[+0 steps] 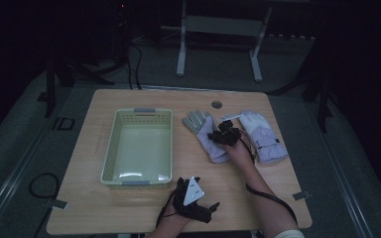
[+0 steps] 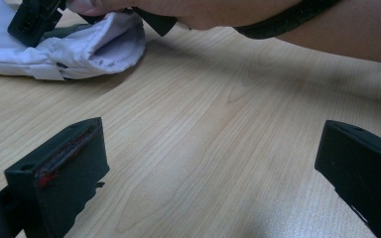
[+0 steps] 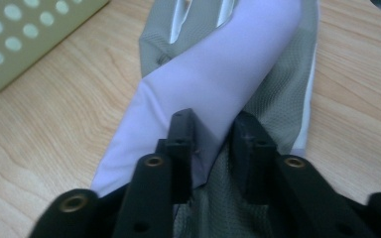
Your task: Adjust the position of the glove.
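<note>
High view: right gripper reaches forward, pinching the left glove, which lies fingers away, cuff near. Left gripper rests gaping wide.

The left hand-held gripper sits at the near edge of the bench, just in front of the basket, its grey three-cornered plate facing up; its two black jaws stand wide apart with nothing between them; the left forearm comes in from below. The right hand-held gripper lies well right of the basket, the right forearm reaching diagonally forward; its jaws stand narrow, pinching a fold of the lilac glove.
</note>
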